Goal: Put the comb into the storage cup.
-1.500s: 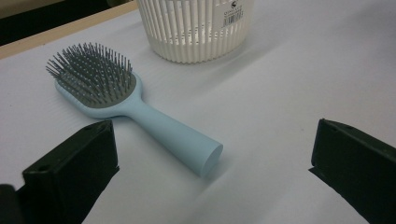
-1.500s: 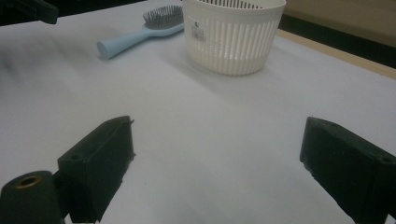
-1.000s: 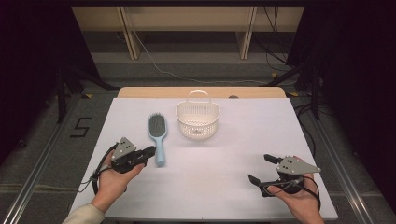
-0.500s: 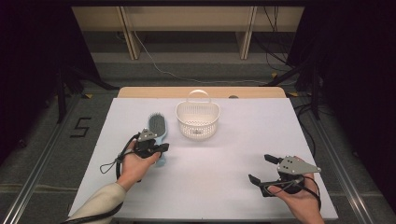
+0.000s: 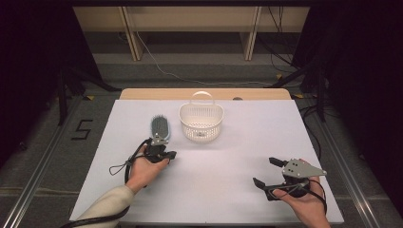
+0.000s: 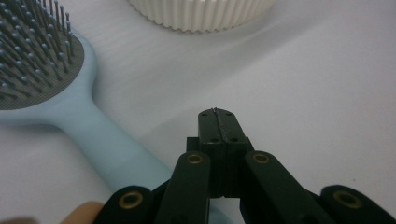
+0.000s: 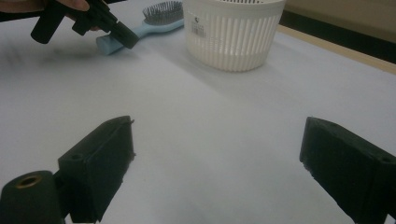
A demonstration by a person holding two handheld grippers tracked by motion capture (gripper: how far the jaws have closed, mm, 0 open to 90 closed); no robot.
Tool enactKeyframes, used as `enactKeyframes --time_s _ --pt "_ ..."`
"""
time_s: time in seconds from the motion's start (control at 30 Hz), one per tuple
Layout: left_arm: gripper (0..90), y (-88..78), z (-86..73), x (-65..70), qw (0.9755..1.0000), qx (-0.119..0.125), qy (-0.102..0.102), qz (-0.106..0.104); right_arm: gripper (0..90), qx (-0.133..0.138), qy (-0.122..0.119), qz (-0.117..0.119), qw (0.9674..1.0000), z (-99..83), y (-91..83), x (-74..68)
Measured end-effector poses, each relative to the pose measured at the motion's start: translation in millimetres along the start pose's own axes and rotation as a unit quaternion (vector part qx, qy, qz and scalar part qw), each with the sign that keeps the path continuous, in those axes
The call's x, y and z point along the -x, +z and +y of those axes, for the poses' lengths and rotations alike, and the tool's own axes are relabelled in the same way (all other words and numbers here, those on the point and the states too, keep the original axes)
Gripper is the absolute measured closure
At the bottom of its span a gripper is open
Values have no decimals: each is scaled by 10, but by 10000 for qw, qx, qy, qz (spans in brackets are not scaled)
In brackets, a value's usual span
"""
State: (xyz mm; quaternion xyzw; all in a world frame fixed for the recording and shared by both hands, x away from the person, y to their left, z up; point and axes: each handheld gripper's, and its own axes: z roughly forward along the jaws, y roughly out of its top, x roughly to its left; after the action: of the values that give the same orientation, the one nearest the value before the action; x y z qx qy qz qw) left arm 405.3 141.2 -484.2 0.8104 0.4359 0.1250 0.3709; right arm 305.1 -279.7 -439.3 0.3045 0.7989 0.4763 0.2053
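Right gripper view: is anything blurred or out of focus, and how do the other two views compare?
Right gripper view: its own jaws are soft, the left gripper smeared. Left gripper view: hairbrush bristles and basket are soft at the edges. High view: sharp on the white table, surroundings dark.

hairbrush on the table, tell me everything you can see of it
The hairbrush is pale blue, plastic by its look, with an oval head, a dark pad of thin ball-tipped bristles facing up, and a thick smooth handle. It lies flat on the white table, left of the white basket and apart from it, head pointing away from the person. The left gripper, jaws shut and empty, sits just beside the handle; whether it touches is unclear.
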Motion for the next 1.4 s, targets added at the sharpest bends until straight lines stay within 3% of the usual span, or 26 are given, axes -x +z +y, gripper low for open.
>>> enactKeyframes --time_s 0.33,0.67,0.83,1.13,1.27,1.4 --pt "900 -19 -46 -43 9995 -293 -32 94 105 2 -2 -6 10000 2 -5 -5" --pt "900 -156 -131 -237 9973 -539 -453 195 105 -14 -16 -23 10000 4 -8 -12" --pt "899 -228 -156 -306 9963 -693 -384 347 105 -17 -19 -29 10000 2 -11 -11" --pt "900 -347 -211 -464 9933 -853 -527 569 105 -24 -25 -31 10000 0 -12 -9" --pt "900 -390 -239 -546 9922 -851 -678 610 105 -24 -22 -26 10000 0 -12 -10" --pt "900 -414 -255 -596 9918 -845 -682 671 105 -36 -21 -14 10000 -1 -7 -11"
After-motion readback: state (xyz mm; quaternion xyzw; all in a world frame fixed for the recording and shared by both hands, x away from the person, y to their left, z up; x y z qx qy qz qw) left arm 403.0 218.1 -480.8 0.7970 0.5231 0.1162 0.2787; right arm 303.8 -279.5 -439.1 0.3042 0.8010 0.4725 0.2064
